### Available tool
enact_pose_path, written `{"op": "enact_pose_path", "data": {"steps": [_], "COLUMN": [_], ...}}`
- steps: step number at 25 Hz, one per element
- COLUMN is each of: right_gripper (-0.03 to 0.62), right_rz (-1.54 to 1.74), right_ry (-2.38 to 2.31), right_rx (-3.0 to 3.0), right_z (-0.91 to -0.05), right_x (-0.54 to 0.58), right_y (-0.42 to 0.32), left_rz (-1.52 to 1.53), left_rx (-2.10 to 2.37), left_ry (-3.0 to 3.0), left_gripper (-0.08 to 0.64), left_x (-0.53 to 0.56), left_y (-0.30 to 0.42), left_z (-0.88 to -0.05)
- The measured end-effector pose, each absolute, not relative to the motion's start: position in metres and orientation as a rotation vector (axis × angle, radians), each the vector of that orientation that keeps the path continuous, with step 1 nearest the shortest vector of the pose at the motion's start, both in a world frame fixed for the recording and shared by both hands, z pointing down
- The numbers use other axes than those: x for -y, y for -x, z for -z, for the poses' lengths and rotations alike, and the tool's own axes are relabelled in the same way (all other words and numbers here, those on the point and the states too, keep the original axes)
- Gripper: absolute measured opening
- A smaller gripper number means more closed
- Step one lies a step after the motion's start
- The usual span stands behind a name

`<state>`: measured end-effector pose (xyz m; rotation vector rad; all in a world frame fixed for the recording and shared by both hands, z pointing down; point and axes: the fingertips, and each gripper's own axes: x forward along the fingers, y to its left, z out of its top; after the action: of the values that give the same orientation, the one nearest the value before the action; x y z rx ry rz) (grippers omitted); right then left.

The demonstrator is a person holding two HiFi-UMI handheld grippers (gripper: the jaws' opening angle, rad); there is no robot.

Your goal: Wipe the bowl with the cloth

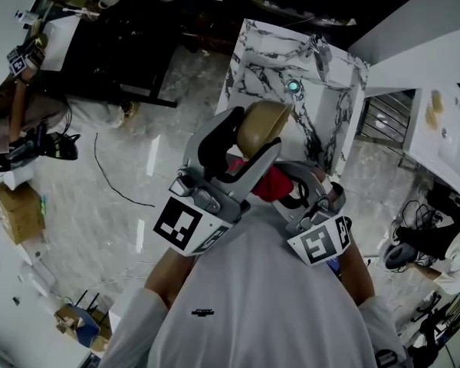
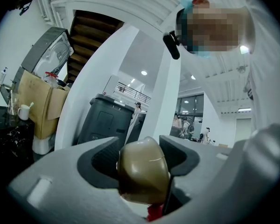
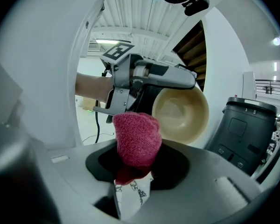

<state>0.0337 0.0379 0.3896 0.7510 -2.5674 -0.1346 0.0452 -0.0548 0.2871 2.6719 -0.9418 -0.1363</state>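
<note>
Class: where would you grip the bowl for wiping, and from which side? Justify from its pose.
Grip the bowl by its thin rim, from the side, as the left gripper does: held on edge, its hollow faces the cloth unblocked.

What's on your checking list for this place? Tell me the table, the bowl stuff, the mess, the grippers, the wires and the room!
Surface: white marble table with black veins, mostly bare.
Job's things: round tan bowl held up in the air; bunched pink terry cloth beside it.
Clutter: small round green item on the table.
Grippers: left gripper shut on the bowl; right gripper shut on the cloth.
Cables: thin black cable on the pale floor.
Surroundings: dark grey bin, cardboard box.
</note>
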Motion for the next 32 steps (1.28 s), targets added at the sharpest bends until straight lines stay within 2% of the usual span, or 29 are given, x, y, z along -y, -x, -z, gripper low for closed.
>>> {"op": "enact_pose_path", "data": {"steps": [14,19,27,32], "right_gripper": [0.146,0.146,0.146,0.146], "right_rz": [0.053,-0.120,0.022,-0.038], "right_ry": [-0.910,-1.153,-1.464,-1.699], "right_rx": [2.526,2.608,2.582,2.484], "right_z": [-0.378,-0.358,-0.314,-0.317], "right_x": [-0.023,-0.004,0.037,0.048], "right_y": [-0.082,-0.105,-0.150,-0.188], "left_rz": [0.155,0.153,0.138,0.095], "left_rx": [1.009,1.011,1.048,1.077], "left_ry": [-2.634,-2.633,-2.643,-2.655], "left_gripper": [0.276,0.276,0.276,0.277], "left_x": [0.062,0.059,0.055,0.054], "left_y": [-0.028,-0.028,-0.023,-0.021], "left_z": [-0.290,-0.290,-0.289,-0.297]}}
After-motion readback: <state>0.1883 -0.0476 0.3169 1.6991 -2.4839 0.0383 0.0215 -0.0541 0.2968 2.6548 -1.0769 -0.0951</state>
